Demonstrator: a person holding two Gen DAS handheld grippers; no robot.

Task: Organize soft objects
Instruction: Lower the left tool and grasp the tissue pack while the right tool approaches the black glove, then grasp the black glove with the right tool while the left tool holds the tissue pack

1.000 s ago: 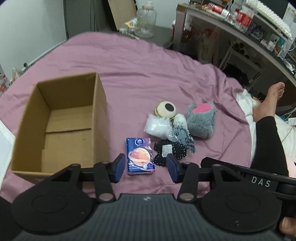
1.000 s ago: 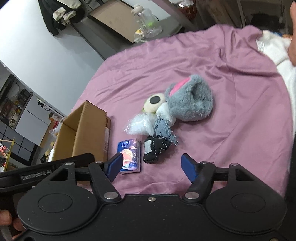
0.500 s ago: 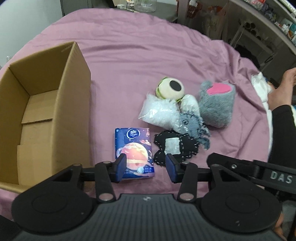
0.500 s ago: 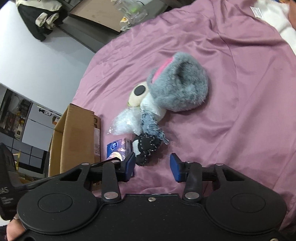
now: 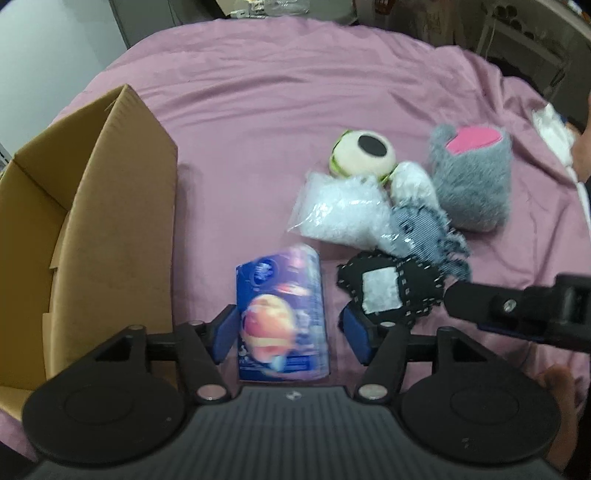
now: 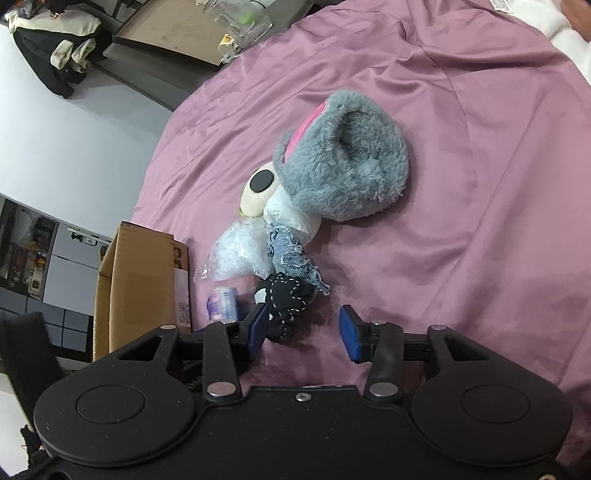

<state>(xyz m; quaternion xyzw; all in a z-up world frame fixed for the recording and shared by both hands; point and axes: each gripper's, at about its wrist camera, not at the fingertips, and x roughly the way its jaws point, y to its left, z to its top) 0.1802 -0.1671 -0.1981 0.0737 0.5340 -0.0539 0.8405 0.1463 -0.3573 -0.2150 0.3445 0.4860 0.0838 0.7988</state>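
A blue tissue pack (image 5: 282, 314) with a planet print lies on the purple sheet between the fingers of my open left gripper (image 5: 290, 332), with small gaps on both sides. Right of it is a black stitched pouch (image 5: 388, 291). In the right wrist view that pouch (image 6: 286, 299) sits just ahead of the left finger of my open right gripper (image 6: 303, 331), which holds nothing. Behind lie a denim scrap (image 5: 424, 229), a clear bag of white filling (image 5: 340, 210), an eyeball plush (image 5: 362, 153) and a grey furry slipper (image 5: 471, 181). An open cardboard box (image 5: 110, 221) stands on the left.
The right gripper's black body (image 5: 517, 306) reaches in from the right, close to the pouch. A person's foot (image 5: 581, 155) and a white cloth (image 5: 554, 129) lie at the bed's right edge. A glass jar (image 6: 236, 18) stands on a table beyond the bed.
My left gripper has come forward and down, so the tissue pack now lies between its fingers. My right gripper narrowed its opening and moved in toward the black pouch.
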